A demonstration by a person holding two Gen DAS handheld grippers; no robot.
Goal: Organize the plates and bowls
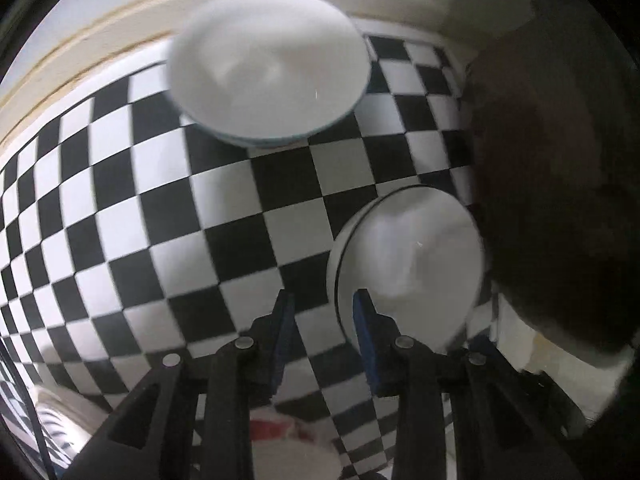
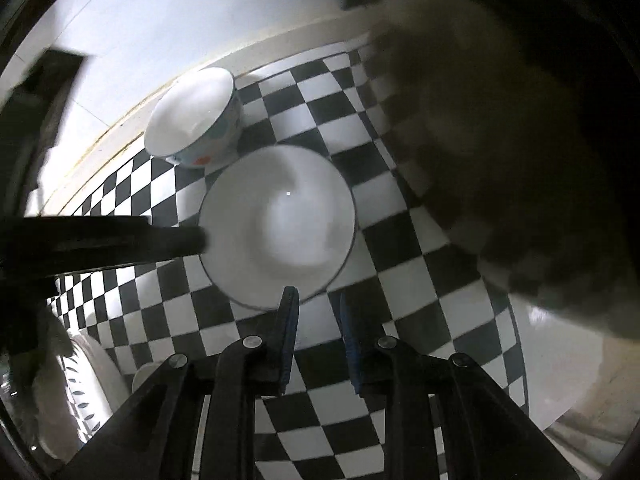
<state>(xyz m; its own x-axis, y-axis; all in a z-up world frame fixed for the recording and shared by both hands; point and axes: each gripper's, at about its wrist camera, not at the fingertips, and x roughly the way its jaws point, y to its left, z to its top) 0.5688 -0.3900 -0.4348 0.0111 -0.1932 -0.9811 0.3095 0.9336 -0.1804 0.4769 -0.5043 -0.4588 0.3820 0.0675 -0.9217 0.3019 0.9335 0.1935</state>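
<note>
Left wrist view, largest item first: I log a black-and-white chequered tabletop [image 1: 224, 216] filling most of the picture, edged at the far side by a cream ledge [image 1: 100, 36]. Next, a large dark blurred mass [image 1: 560, 168] covers the right side; I cannot tell what it is. Then a white round ceramic bowl with a thin blue rim [image 1: 268, 68] stands far on the chequered surface, near the ledge. A second white round bowl with a dark rim line [image 1: 408, 268] sits nearer, just ahead of my left gripper [image 1: 324, 304]. That gripper's blue-padded fingers stand apart with nothing between them, the right finger overlapping the near bowl's rim in this view; I cannot tell whether it touches.

In the right wrist view, the same chequered tabletop [image 2: 400, 248] carries the dark-rimmed bowl [image 2: 276, 224] at centre. Behind it, close by, stands the other bowl, whose outside shows coloured spots [image 2: 196, 120]. A dark blur [image 2: 520, 160] again hides the right side. My right gripper [image 2: 316, 300] hovers at the near rim of the central bowl, fingers parted and empty. The left gripper's black body [image 2: 100, 244] reaches in from the left to that bowl's edge. A patterned plate rim [image 2: 84, 392] shows at lower left.
</note>
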